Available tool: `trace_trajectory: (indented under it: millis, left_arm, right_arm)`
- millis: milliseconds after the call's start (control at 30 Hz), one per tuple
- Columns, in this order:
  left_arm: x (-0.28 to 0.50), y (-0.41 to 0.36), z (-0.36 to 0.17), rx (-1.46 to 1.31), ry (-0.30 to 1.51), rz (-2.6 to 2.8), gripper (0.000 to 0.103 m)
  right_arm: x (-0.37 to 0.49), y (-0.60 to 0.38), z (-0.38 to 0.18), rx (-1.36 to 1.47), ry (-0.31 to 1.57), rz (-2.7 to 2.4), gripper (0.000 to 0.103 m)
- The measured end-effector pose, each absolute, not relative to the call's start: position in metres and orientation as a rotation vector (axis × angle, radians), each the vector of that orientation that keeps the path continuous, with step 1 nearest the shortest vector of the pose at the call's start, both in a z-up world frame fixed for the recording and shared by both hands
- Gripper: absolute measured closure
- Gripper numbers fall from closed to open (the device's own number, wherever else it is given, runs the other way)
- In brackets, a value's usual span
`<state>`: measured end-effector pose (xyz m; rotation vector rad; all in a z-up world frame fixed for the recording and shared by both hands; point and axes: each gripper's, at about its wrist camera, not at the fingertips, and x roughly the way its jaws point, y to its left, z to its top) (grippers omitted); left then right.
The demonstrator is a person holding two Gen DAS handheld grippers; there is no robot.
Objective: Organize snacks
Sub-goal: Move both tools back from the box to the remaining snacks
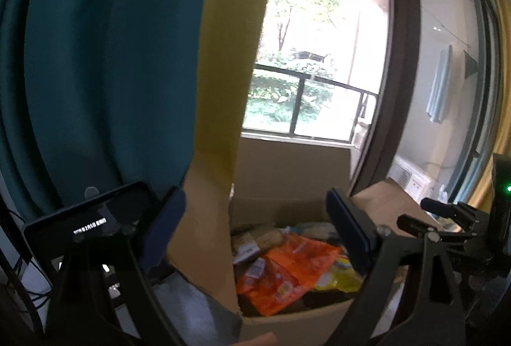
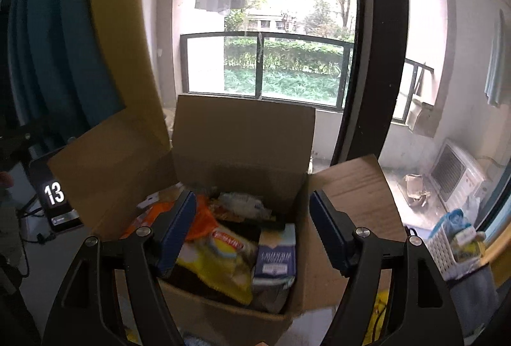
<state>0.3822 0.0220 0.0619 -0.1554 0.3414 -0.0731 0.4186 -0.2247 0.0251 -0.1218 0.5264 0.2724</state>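
Both claws, left (image 1: 255,224) and right (image 2: 252,224), hung spread and empty over the flaps-up brown cardboard box (image 2: 242,138), probably picking among its snack packets (image 2: 220,263).

Snack-filled cardboard box (image 2: 223,311) below spread tool (image 2: 252,234)

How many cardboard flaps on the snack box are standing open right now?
3 visible in the right wrist view: the back flap upright against the window, the left flap angled outward, the right flap folded outward. The near flap, if any, is hidden below the fingers.
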Motion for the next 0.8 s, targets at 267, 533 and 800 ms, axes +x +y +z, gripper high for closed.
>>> trace_trajectory:
  millis: [267, 533, 800]
  left_arm:
    - [0.347, 0.006, 0.072, -0.129, 0.331, -0.112, 0.012]
    - [0.299, 0.007, 0.063, -0.109, 0.331, -0.126, 0.012]
    - [0.260, 0.013, 0.042, -0.117, 0.380, -0.134, 0.012]
  right_arm:
    - [0.372, -0.222, 0.027, -0.107, 0.510, 0.297, 0.027]
    - [0.316, -0.213, 0.019, -0.095, 0.517, 0.342, 0.027]
    - [0.283, -0.203, 0.008, -0.106, 0.535, 0.369, 0.027]
